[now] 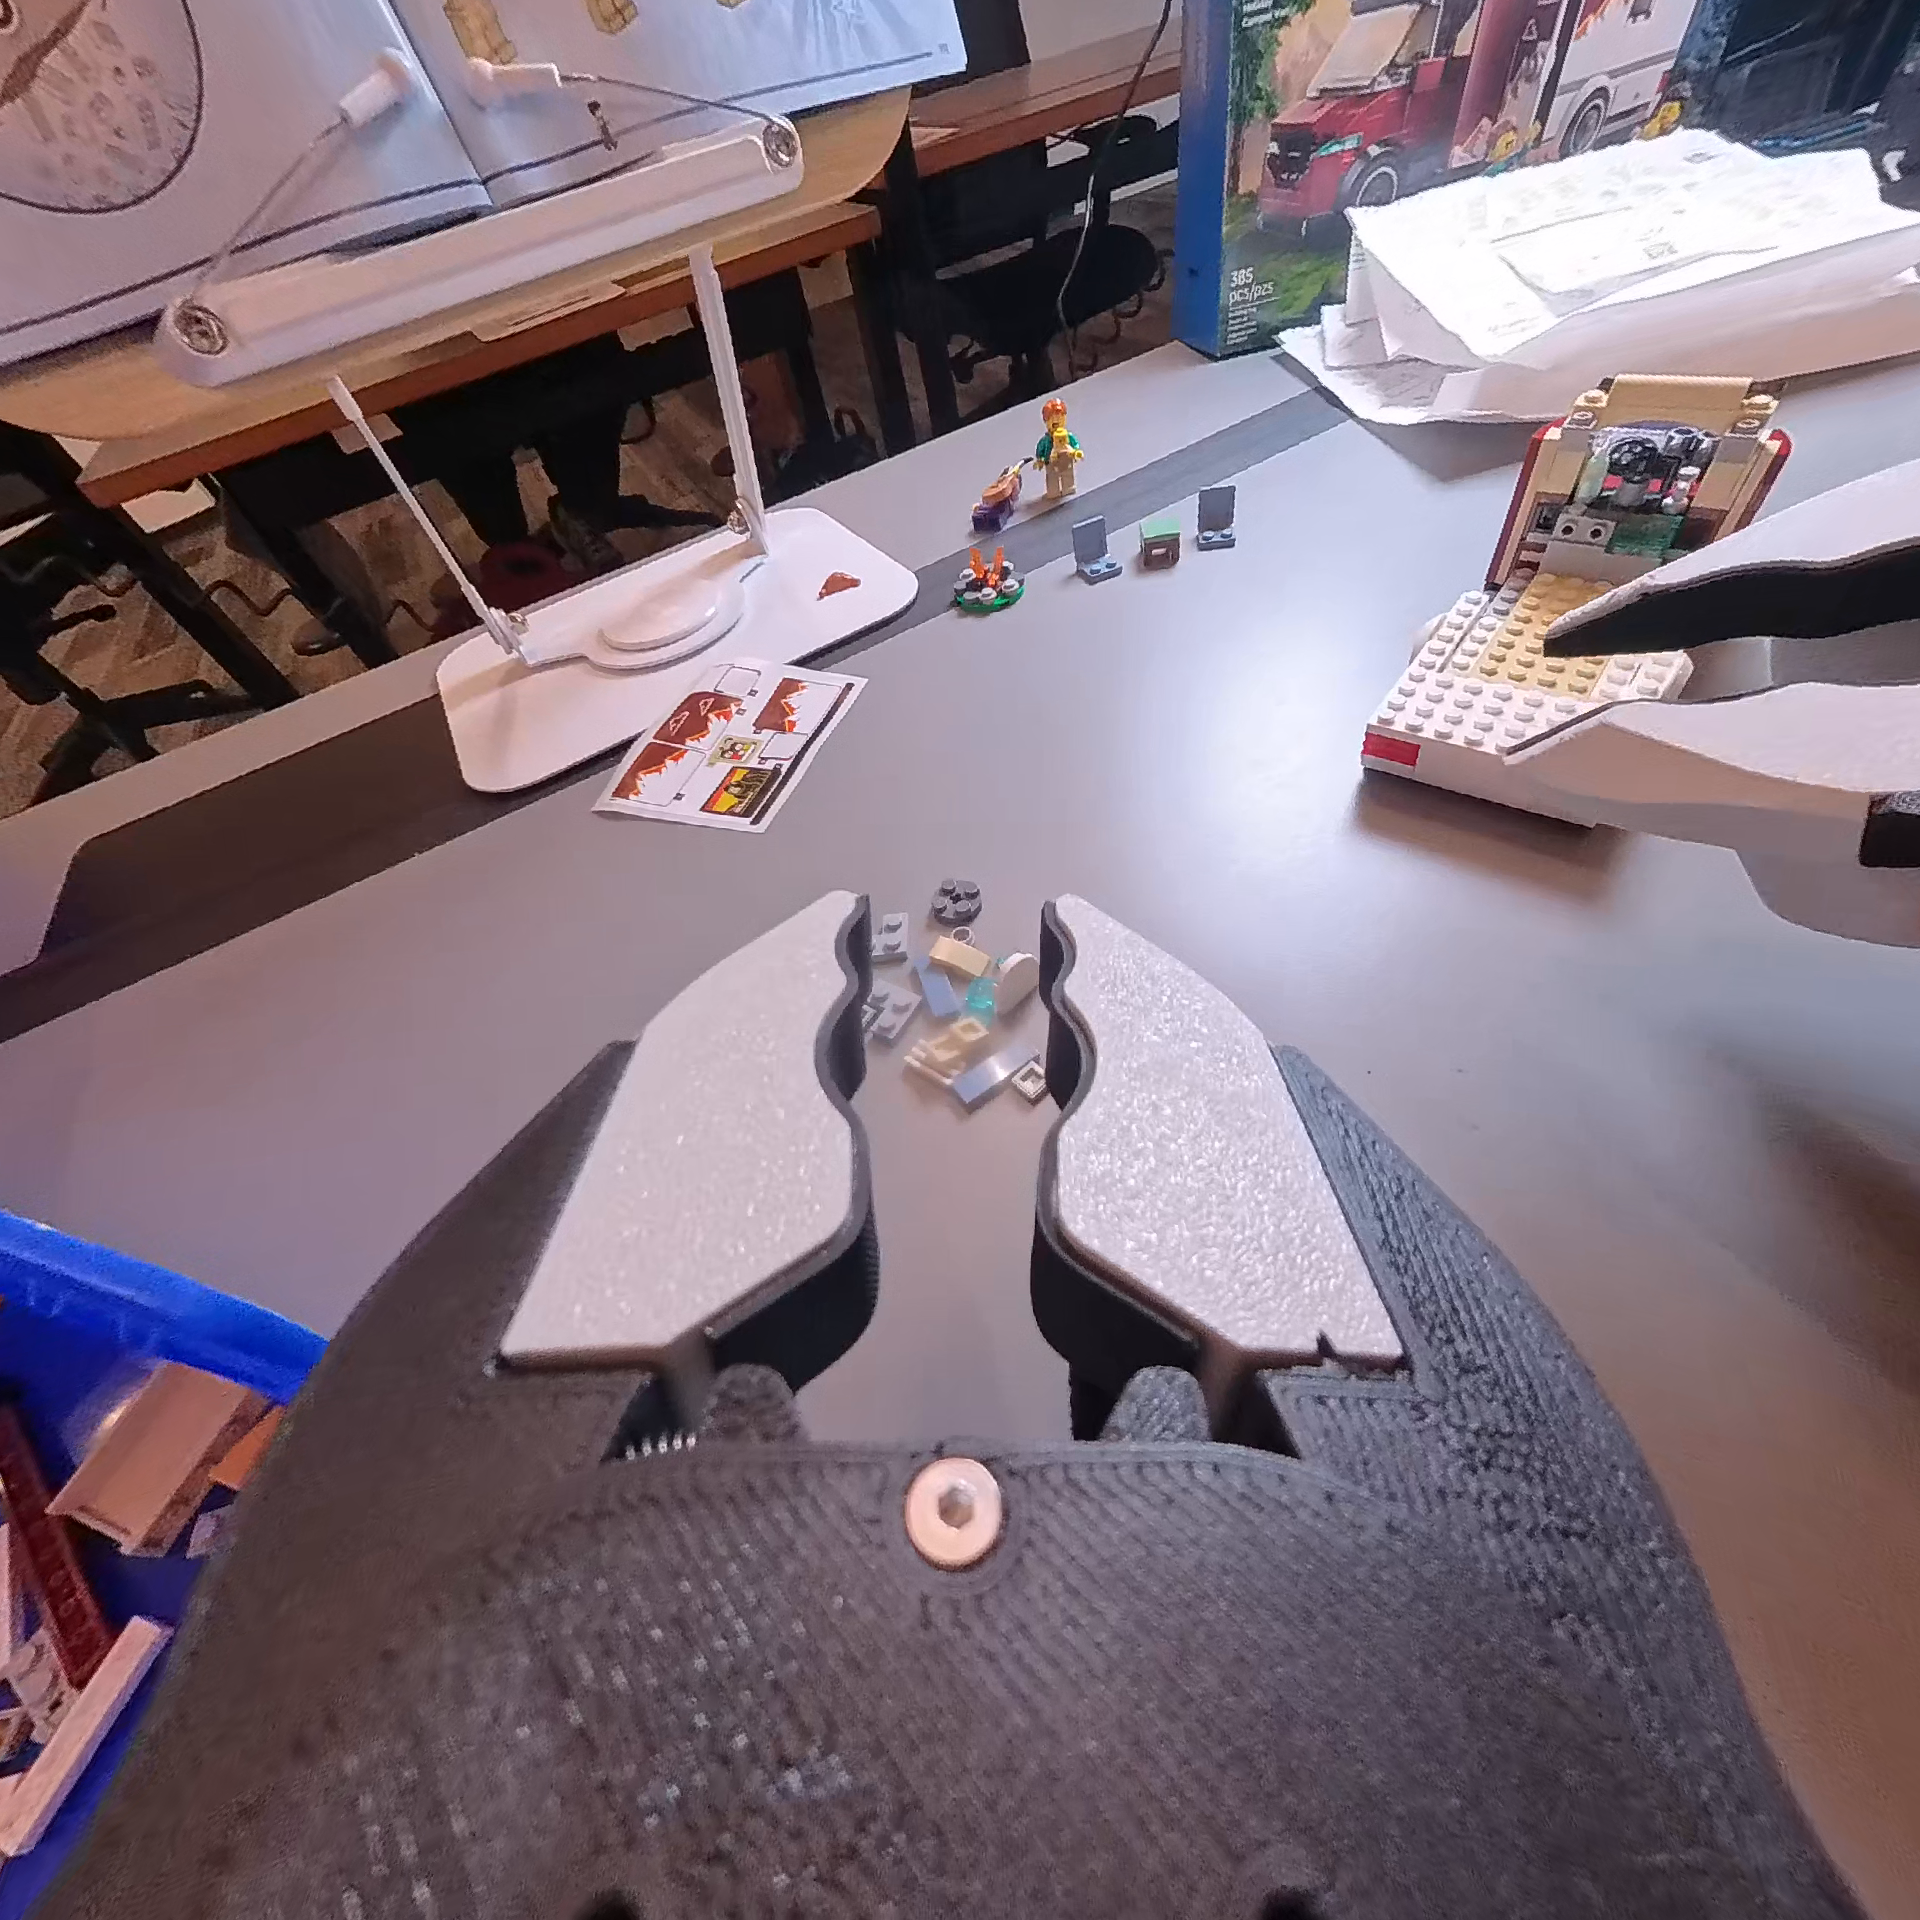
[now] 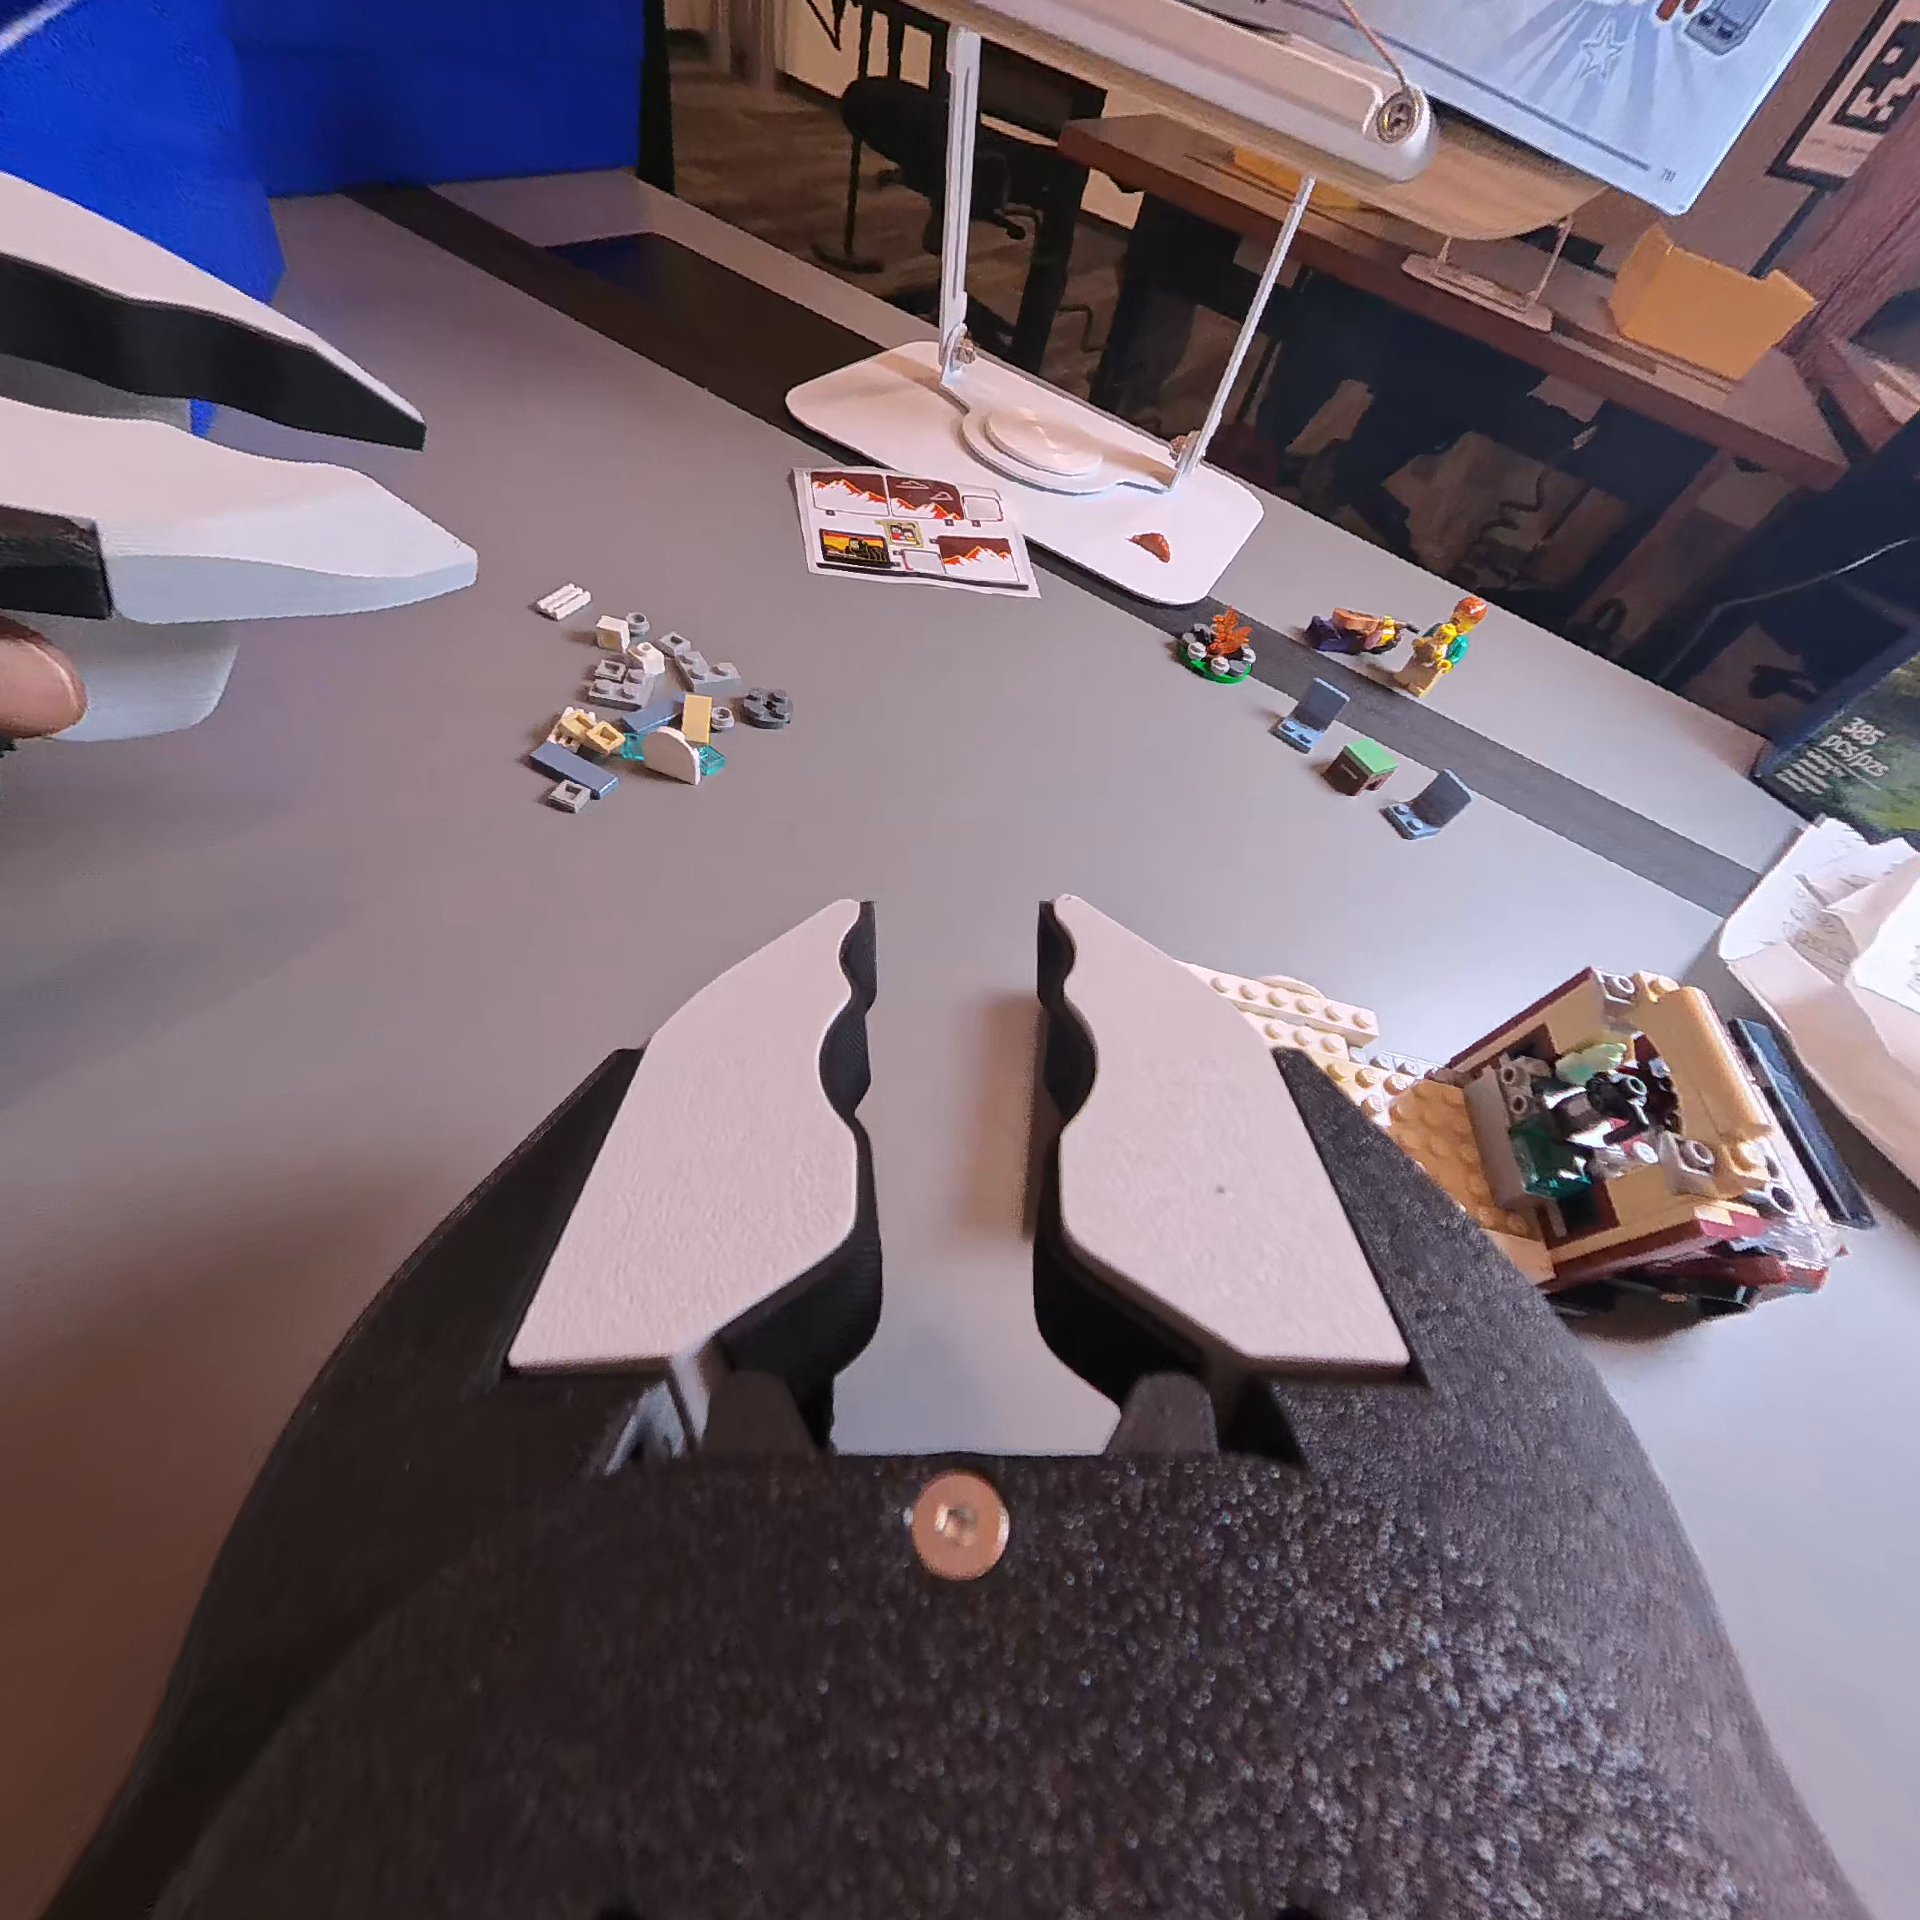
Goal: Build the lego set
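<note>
**Both claws open over the tabletop, loose bricks under the left one**

Starting at the far left, we've got a blue bin [image 1: 125, 1351] at the edge of the grey tabletop [image 1: 1195, 831] with some bits in it, too blurry to sort out. Next over is the white stand [image 1: 623, 623] holding the instruction booklet [image 1: 260, 125], and a sticker sheet [image 1: 732, 743] lies flat just in front of its base.

Our left claw [image 1: 954, 920] hangs with its jaws apart and nothing between them, right above the little pile of loose pieces [image 1: 961, 1013]: grey plates, a dark round one, tan bits, a white half-round and a clear teal stud. From the right wrist view the same pile [image 2: 649, 707] sits near the left claw's tips, and we can't tell if the claw touches the tabletop.

Further back in a loose row: a campfire build [image 1: 985, 584], a minifigure [image 1: 1060, 447] standing by a purple thing, two grey seats and a small green-topped block [image 1: 1158, 540].

On the right is the half-built camper [image 1: 1538, 623], white and tan studded floor with a crowded cab end. Our right claw [image 2: 956, 920] is open too and empty, with its tips over bare tabletop just beside the camper [image 2: 1579, 1122]. Behind it are the set box [image 1: 1403, 156] and a stack of papers [image 1: 1621, 249].
</note>
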### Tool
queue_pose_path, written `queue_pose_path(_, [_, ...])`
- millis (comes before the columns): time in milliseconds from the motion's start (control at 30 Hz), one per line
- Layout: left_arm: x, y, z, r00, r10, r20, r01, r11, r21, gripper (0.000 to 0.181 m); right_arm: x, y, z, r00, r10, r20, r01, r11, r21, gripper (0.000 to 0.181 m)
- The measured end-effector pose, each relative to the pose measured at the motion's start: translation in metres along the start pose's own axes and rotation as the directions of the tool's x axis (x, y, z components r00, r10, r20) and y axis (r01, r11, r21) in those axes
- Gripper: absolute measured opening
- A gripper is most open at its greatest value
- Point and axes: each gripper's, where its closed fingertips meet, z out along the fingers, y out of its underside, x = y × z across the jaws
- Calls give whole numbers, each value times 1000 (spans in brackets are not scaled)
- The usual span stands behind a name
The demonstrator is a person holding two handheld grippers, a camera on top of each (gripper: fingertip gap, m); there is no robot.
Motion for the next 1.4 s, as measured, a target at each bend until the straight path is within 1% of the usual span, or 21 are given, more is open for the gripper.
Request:
queue_pose_path(233, [10,-12,-8,999,50,-4,-50,998,41,28,1,-14,-11,999,-12,-35,14,998,54,29])
queue_pose_path(400, [23,-6,-3,994,110,-24,-110,994,14,25,0,-16,-12,999,-23,-35,24,998,57,29])
queue_pose_path(733, [24,-2,4,994,96,-45,-97,995,-2,27,-4,-9,-6,999,-38,-24,38,999,23,29])
queue_pose_path(1067, [21,-1,6,996,89,-32,-90,996,-15,26,-6,-10,-6,999,-38,-12,38,999,26,29])
queue_pose_path(1133, [18,2,10,995,104,-13,-104,994,-30,24,-11,-13,-7,999,-37,23,35,998,50,29])
queue_pose_path(1233, [14,4,18,992,129,11,-128,990,-55,21,-30,-24,-12,991,-60,120,46,992,117,26])
queue_pose_path(1300, [10,7,25,987,155,31,-153,985,-79,19,-51,-34,-22,969,-109,222,70,981,179,23])
queue_pose_path(1333, [8,10,29,984,171,40,-166,981,-97,18,-67,-42,-31,944,-145,295,77,970,229,19])
queue_pose_path(1367, [6,13,32,981,186,48,-179,977,-116,16,-86,-49,-43,902,-194,387,81,954,289,14])
queue_pose_path(1400, [4,17,35,978,202,53,-193,972,-138,16,-107,-57,-59,843,-249,477,77,933,351,10])
